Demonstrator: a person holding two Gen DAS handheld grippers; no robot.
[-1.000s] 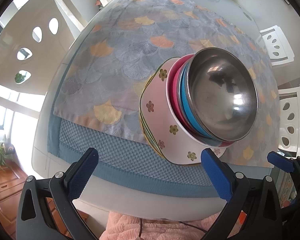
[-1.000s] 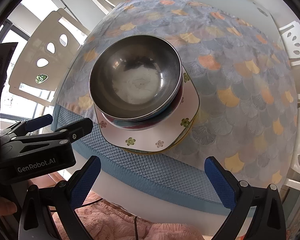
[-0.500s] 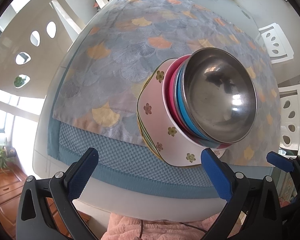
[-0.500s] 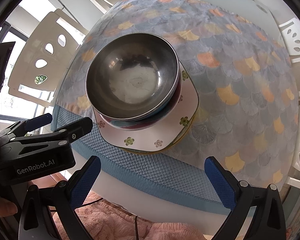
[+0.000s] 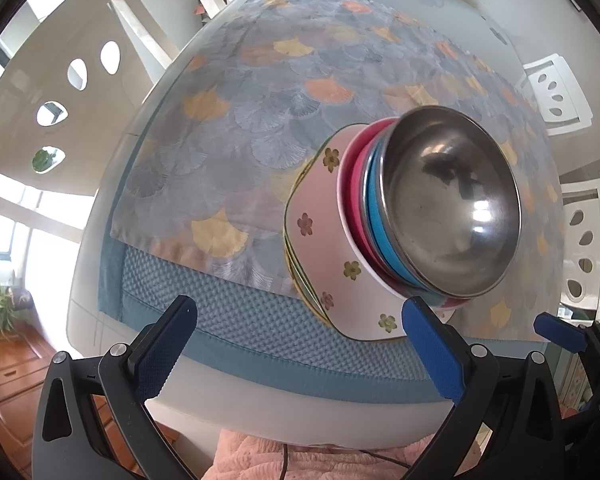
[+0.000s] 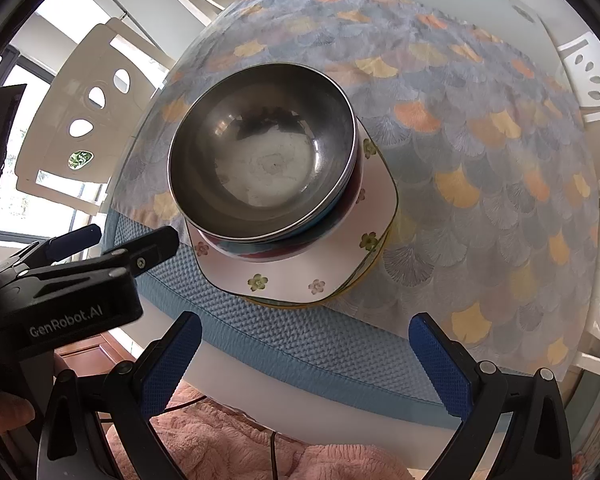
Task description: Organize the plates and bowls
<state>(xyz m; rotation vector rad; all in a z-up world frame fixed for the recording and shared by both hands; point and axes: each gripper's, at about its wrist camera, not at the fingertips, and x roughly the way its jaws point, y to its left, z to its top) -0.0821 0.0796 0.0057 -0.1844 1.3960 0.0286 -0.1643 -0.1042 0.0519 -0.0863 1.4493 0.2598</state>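
Right wrist view: I've got both the right hand-held gripper (image 6: 304, 354) and left hand-held gripper (image 5: 304, 340) spread wide, empty, near the steel bowl (image 6: 262, 152) stacked on the flowered plate (image 6: 300, 268).

Both views downward; shared bowl stack (image 5: 420, 216)

- steel bowl (image 6: 262, 156) on top is shiny silver-grey
- under it a bright blue bowl (image 5: 380, 216), then a hot pink bowl (image 5: 354, 200)
- the plate (image 6: 296, 272) is white with little pink and olive flowers
- tablecloth (image 5: 260, 92), upper middle: grey-blue fan scales, some orange and yellow
- teal waffle mat (image 6: 300, 344) along the bottom
- gripper pads (image 5: 430, 350) are blue on black
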